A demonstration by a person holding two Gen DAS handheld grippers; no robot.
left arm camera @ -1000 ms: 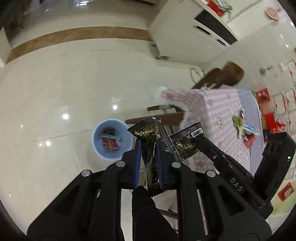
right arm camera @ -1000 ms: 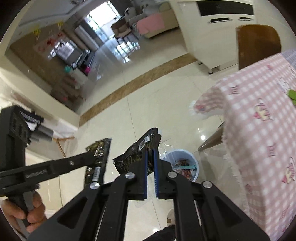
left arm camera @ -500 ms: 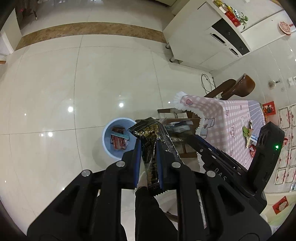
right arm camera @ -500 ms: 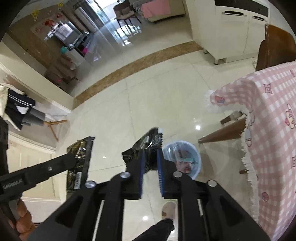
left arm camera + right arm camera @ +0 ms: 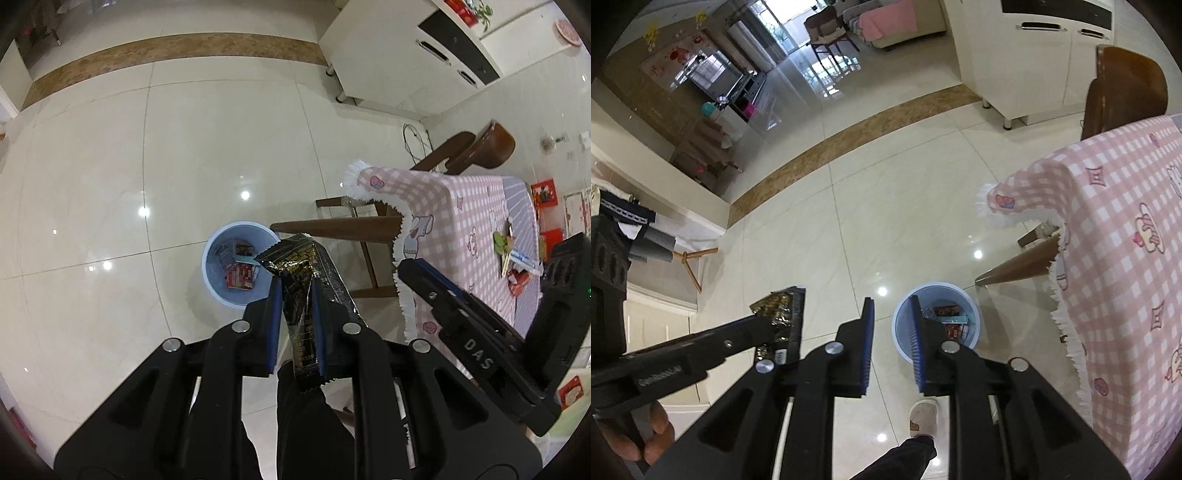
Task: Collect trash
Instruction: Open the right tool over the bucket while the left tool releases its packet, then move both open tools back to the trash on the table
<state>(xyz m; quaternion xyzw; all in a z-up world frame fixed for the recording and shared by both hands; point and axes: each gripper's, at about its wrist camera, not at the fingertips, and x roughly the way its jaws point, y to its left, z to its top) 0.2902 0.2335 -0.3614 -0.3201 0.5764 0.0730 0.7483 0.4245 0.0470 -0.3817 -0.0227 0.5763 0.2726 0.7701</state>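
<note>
Now, your left view: the left gripper (image 5: 295,314) clamps a crinkled black-and-gold foil wrapper (image 5: 301,295), its serrated edge hanging low, just right of the round pale-blue bin (image 5: 214,258) at eleven o'clock (glossy tile around it). Your right view: the right gripper (image 5: 892,347) has just been opening, its ribbed blue pads bare; bin at one o'clock.
</note>
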